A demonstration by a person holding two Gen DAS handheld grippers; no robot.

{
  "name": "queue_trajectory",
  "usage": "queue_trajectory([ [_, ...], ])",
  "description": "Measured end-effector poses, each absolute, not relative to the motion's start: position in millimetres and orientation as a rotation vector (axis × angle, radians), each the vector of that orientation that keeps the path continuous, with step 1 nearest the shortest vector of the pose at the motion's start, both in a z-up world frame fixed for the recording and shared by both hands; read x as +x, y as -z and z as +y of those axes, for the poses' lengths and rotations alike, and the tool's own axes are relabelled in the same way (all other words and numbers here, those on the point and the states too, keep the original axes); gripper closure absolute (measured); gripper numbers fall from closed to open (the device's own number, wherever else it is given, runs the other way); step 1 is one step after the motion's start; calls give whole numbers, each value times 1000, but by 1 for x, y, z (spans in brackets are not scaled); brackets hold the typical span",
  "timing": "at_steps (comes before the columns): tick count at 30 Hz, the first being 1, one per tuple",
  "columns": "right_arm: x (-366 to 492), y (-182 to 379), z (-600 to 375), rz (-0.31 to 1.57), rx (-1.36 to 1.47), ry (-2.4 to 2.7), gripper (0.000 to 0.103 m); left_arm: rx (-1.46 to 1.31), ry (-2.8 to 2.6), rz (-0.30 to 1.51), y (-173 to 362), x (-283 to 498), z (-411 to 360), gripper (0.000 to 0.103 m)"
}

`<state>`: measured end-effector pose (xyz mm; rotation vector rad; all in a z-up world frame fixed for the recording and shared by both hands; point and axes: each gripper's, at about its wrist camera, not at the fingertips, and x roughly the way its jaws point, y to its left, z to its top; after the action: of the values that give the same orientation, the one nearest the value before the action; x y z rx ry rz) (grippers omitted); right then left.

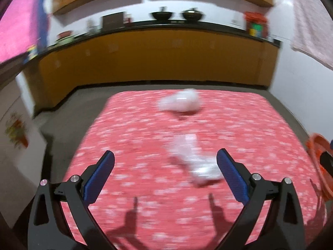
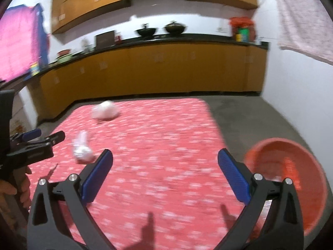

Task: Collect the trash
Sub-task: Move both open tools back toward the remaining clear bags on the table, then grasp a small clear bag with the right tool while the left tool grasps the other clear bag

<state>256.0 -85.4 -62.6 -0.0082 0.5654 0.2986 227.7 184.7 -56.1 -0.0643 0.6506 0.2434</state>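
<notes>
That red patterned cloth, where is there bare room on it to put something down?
Most of the red cloth is free: the whole stretch from the nearer crumpled paper across to the orange tub, and the near edge. Only the far left is taken, by that paper and the white wad.

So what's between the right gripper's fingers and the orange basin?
Nothing. In the right wrist view, only bare red patterned cloth and a strip of grey floor separate the right gripper from the orange basin.
</notes>
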Motion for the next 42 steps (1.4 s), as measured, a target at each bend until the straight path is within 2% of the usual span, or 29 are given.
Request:
queue_trajectory([
  [5, 267, 74, -21, 616, -29, -408, 12, -112, -342, 649, 62, 221, 236, 5],
  [19, 313, 114, 96, 775, -142, -562, 20, -172, -420, 634, 66, 247, 303, 5],
  [24, 328, 131, 103, 891, -157, -593, 50, -169, -406, 648, 69, 262, 304, 5],
  [26, 327, 131, 98, 892, -143, -596, 54, -160, -385, 653, 69, 267, 299, 5],
  [31, 318, 127, 69, 871, -118, -566, 56, -136, -297, 653, 68, 284, 272, 5],
  [33, 317, 125, 49, 860, -96, -530, 56, -119, -265, 650, 67, 294, 259, 2],
  [42, 323, 117, -38, 840, 11, -354, 56, -36, -142, 669, 64, 378, 204, 2],
])
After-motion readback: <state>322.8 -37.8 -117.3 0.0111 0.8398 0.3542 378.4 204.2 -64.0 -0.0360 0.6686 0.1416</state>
